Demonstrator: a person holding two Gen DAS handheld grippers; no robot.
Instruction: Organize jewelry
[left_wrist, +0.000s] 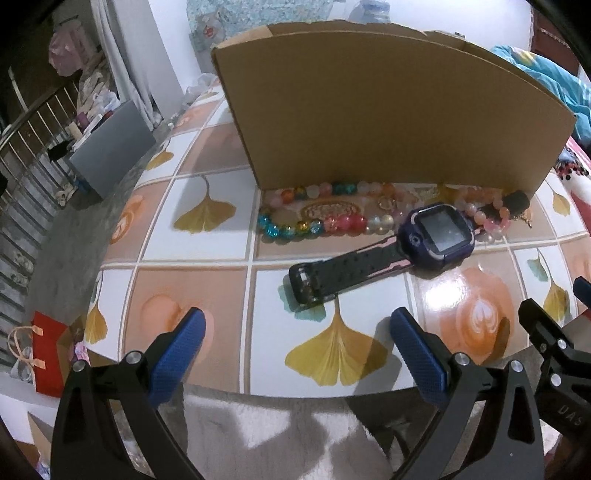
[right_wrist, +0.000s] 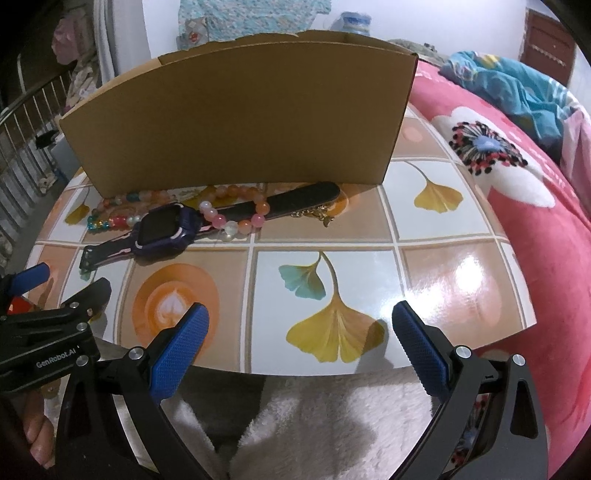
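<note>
Purple and black plastic make up the watch (left_wrist: 424, 243), whose square dark screen faces up and whose strap is laid out flat across the table (left_wrist: 207, 280), the buckle end pointing toward the near edge. Behind it, a multicoloured bead bracelet (left_wrist: 314, 221) is seen along the foot of the cardboard box (left_wrist: 388, 110), and a pink and orange bead bracelet (right_wrist: 236, 218) is draped over the watch's far strap, with a small gold chain (right_wrist: 317, 216) just beside it. All the jewelry is grouped at the box's front wall, toward the table's far side; the near half of the patterned top, up to the near edge, is left bare. The left gripper (left_wrist: 295, 347) is held at the near edge, its blue-padded jaws spread wide and nothing between them. The right gripper (right_wrist: 299, 343) is held likewise beside it, wide apart and holding nothing.
</note>
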